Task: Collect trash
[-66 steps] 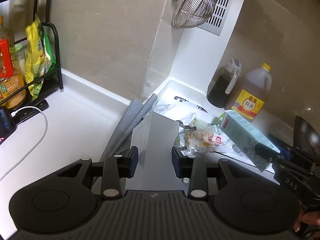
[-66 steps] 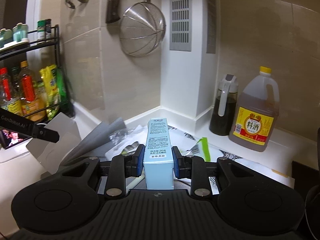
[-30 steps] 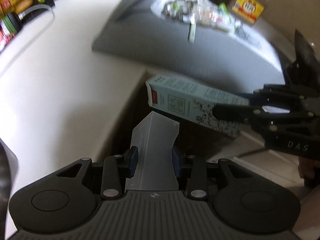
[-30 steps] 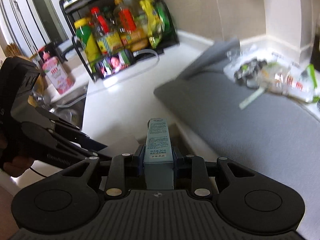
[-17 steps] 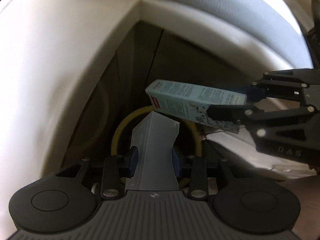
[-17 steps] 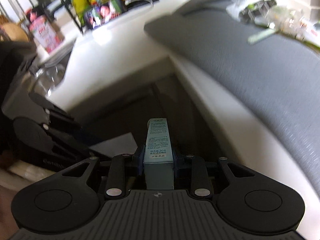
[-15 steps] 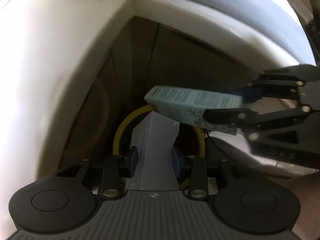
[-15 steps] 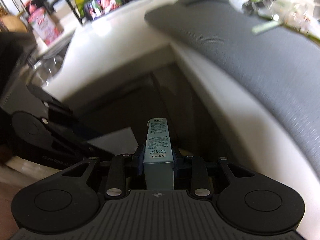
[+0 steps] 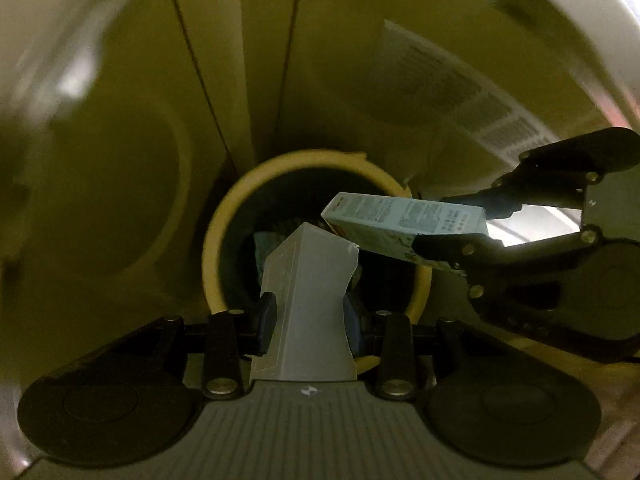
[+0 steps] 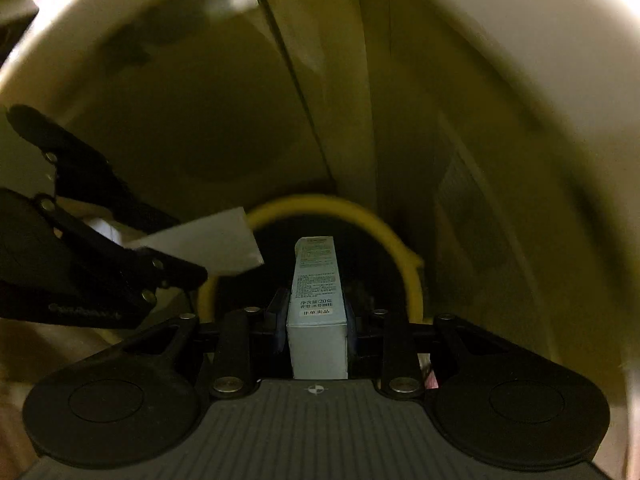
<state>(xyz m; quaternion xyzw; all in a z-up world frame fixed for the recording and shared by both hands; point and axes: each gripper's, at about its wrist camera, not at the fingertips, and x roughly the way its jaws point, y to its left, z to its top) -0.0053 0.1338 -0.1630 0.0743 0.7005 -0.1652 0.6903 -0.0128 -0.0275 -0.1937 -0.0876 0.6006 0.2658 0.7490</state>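
The left tool (image 9: 306, 322) is pointed almost straight down at a round bin with a yellow rim (image 9: 212, 240), which stands on the floor against dark cabinet doors (image 9: 240, 60) under the pale curved edge of the worktop (image 9: 592, 12). Between its blue pads a flattened, translucent grey-white plastic carton (image 9: 306, 304) is clamped at the waist, its torn upper end reaching out over the dark mouth of the bin. Something bluish can be made out inside the bin, but it is too dim to identify.

The right tool (image 10: 318, 322) is tilted steeply downward toward the same bin (image 10: 408, 264), and it is closed on a slim, pale blue cardboard box printed with small text (image 10: 318, 300), gripped near its base. In the left wrist view this box (image 9: 400, 222) is seen lying nearly level, its free end held above the far right part of the bin's opening and just beyond the tip of the grey-white carton; whether the two touch cannot be told. The right tool (image 9: 476, 236) enters that view from the right side, and the left tool (image 10: 176, 264) enters the right wrist view from the left with the carton (image 10: 208, 246) projecting past the yellow rim. Both pieces of trash are held over the bin, neither yet released.
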